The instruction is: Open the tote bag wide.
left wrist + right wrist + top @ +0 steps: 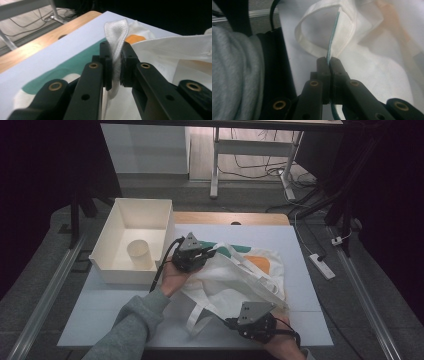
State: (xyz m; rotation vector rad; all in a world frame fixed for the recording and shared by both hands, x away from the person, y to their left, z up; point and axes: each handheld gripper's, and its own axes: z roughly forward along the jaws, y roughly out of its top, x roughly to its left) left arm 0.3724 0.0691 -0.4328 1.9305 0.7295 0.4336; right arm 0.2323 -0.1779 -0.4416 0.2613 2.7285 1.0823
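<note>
I see the tote bag (235, 280) as matt woven cloth, its strap (115, 37) showing a coarse weave where my left gripper (115, 67) pinches it between matt black plastic jaws with brass-looking rivets. At ten o'clock from the bag, the white bin (131, 240) looks like smooth matt plastic. The table top (295, 245) is smooth and pale, with a bare wood strip (230, 218) at twelve o'clock.

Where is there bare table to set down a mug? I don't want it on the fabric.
Free: the far strip of the white table top beyond the cream tote bag, and the near-left corner in front of the white open box. Crowded: the middle, where the left gripper and right gripper clamp the bag.
</note>
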